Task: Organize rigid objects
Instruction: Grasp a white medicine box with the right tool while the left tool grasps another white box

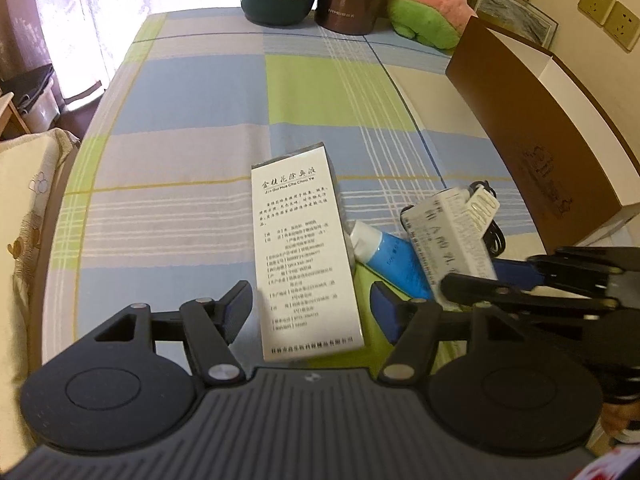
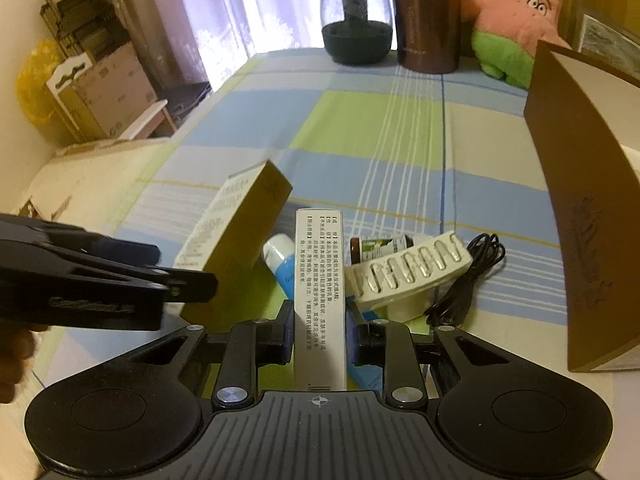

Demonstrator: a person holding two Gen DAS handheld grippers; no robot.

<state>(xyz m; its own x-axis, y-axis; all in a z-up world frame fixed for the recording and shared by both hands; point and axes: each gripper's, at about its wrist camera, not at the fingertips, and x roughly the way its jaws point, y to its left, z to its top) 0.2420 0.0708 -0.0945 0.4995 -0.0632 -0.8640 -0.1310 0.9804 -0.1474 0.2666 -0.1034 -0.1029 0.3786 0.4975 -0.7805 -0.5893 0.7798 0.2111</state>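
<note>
A narrow white carton [image 2: 320, 300] is sitting low in the centre of the right wrist frame, and the right gripper [image 2: 320, 332] is clamping it between both pads. In the left wrist frame, a taller printed box [image 1: 306, 252] is standing between the left gripper [image 1: 310, 304]'s spread jaws, ungripped. A blue tube [image 1: 390, 258] is lying just right of it on the checked cloth [image 1: 200, 100].

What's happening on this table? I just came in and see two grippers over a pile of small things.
A person is tidying the pile with two handheld grippers. The right gripper is shut on a narrow white box. The left gripper is open around a taller white box, not yet gripping it. A blue tube, a black cable and a large brown box lie nearby.
</note>
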